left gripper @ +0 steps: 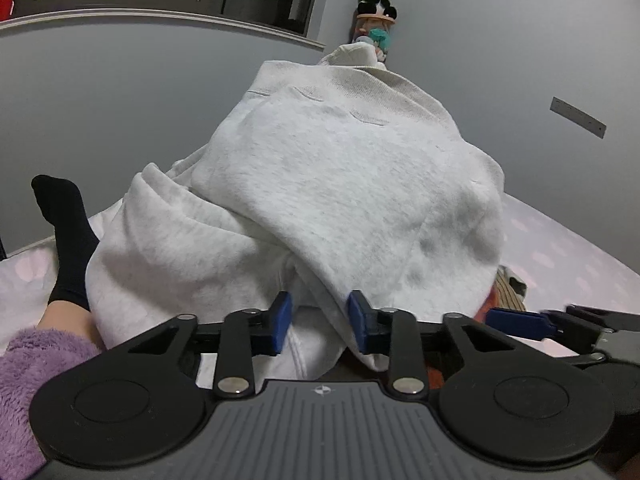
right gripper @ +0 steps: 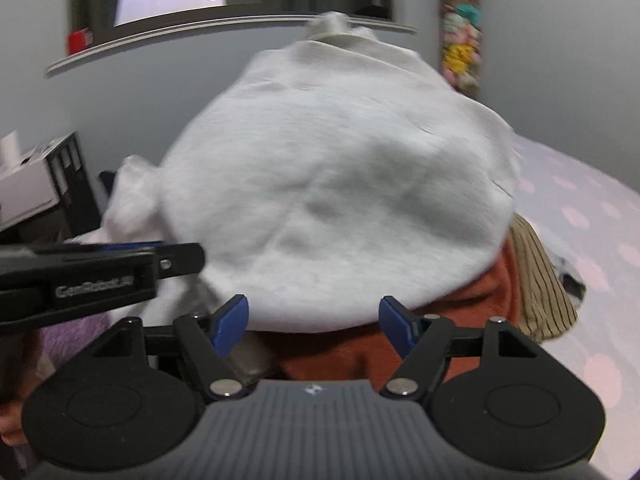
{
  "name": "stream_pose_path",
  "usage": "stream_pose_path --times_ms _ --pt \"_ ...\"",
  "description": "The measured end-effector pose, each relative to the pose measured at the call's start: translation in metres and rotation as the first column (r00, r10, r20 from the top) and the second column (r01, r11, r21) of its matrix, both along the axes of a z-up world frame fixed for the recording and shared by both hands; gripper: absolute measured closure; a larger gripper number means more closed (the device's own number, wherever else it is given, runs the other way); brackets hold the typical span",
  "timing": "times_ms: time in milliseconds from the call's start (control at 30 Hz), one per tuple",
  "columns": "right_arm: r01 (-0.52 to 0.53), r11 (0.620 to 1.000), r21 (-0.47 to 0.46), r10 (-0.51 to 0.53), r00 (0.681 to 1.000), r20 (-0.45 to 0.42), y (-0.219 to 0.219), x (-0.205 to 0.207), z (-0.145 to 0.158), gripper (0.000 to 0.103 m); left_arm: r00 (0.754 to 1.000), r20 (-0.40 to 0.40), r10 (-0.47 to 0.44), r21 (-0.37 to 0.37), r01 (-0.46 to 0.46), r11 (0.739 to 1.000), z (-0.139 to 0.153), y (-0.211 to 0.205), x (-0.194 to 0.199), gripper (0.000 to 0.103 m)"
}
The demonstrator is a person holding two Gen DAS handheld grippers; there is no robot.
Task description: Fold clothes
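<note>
Nearest the left camera, the left gripper has its blue pads on either side of a fold at the near hem of the sweatshirt. A gap shows beside each pad, so a clenched hold is not confirmed; the jaws stand narrowed around the cloth. The right gripper is released, jaws wide, the near hem lying just past its pads and not pinched. Both tools sit low at the same edge, judged as the setup for a two-point pick along the hem, which would keep the cloth taut when lifted.

Under the hem on the right lies a rust garment, with a striped garment beside it; the sweatshirt rests as a mound on this pile. At the left, a leg in a black sock and a purple sleeve lie beside the mound. The bed carries all of it. Beyond stands the grey wall, with plush toys at the far corner.
</note>
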State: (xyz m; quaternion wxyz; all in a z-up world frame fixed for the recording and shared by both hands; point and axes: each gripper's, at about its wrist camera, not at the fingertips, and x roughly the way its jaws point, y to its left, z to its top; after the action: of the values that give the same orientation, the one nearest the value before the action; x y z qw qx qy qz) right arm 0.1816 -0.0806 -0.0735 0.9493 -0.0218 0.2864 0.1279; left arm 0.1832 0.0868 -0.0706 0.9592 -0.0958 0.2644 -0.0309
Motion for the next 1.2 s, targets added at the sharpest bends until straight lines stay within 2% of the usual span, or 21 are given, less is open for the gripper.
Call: stream_pose_path --times_ms 167,200,267,300,333,367,400,433,533,600,667,800,900,1100,1200 --pt "-0.061 0.996 -0.060 0.062 0.998 0.018 0.032 -0.001 -0.007 0.027 0.996 -0.004 0.092 0.107 -0.091 0.990 0.001 0.012 -0.013 0.078" --pt "-0.061 0.995 -0.077 0.063 0.998 0.029 0.037 0.001 -0.008 0.027 0.994 -0.018 0.110 0.118 -0.107 0.987 0.000 0.016 -0.015 0.077" --pt "-0.046 0.990 -0.130 0.053 0.998 0.046 0.047 0.007 -0.011 0.028 0.989 -0.070 0.131 0.088 -0.125 0.988 -0.005 0.028 -0.012 0.073" --pt "-0.043 0.989 -0.145 0.050 0.998 0.043 0.050 0.011 -0.012 0.032 0.986 -0.088 0.138 0.074 -0.132 0.988 -0.008 0.032 -0.011 0.071" --pt "-0.044 0.988 -0.148 0.049 0.998 0.033 0.051 0.015 -0.013 0.044 0.985 -0.093 0.144 0.069 -0.138 0.988 -0.009 0.034 -0.010 0.069" --pt "-0.041 0.988 -0.150 0.045 0.999 0.022 0.052 0.020 -0.012 0.051 0.984 -0.092 0.149 0.072 -0.143 0.987 -0.010 0.035 -0.010 0.060" --pt "-0.029 0.987 -0.156 0.032 0.999 0.018 0.052 0.024 -0.010 0.064 0.985 -0.088 0.151 0.077 -0.144 0.987 -0.011 0.034 -0.009 0.055" --pt "-0.014 0.988 -0.156 0.019 0.999 0.029 0.050 0.024 -0.007 0.073 0.985 -0.084 0.149 0.079 -0.143 0.987 -0.011 0.034 -0.008 0.055" --pt "0.032 0.987 -0.157 -0.022 0.998 0.062 0.044 0.024 0.004 0.087 0.987 -0.089 0.136 0.087 -0.128 0.988 -0.013 0.030 -0.008 0.055" --pt "0.065 0.985 -0.160 -0.051 0.995 0.088 0.040 0.023 0.012 0.087 0.989 -0.083 0.122 0.089 -0.114 0.989 -0.013 0.028 -0.009 0.055" --pt "0.124 0.976 -0.177 -0.097 0.984 0.151 0.032 0.018 0.024 0.088 0.993 -0.065 0.103 0.086 -0.097 0.992 -0.011 0.027 -0.012 0.055" --pt "0.295 0.944 -0.146 -0.256 0.937 0.238 -0.003 0.009 0.052 0.089 0.997 -0.018 0.070 0.070 -0.069 0.995 -0.009 0.024 -0.019 0.054" --pt "0.421 0.899 -0.122 -0.370 0.879 0.301 -0.033 -0.004 0.067 0.091 1.000 0.008 0.025 0.061 -0.026 0.998 -0.007 0.020 -0.025 0.054" --pt "0.580 0.801 -0.146 -0.511 0.791 0.337 -0.093 -0.055 0.082 0.091 0.995 0.040 -0.092 0.071 0.089 0.993 -0.002 -0.003 -0.044 0.053" --pt "0.644 0.741 -0.192 -0.574 0.755 0.318 -0.116 -0.088 0.068 0.091 0.990 0.032 -0.140 0.087 0.137 0.987 -0.002 -0.017 -0.052 0.053"
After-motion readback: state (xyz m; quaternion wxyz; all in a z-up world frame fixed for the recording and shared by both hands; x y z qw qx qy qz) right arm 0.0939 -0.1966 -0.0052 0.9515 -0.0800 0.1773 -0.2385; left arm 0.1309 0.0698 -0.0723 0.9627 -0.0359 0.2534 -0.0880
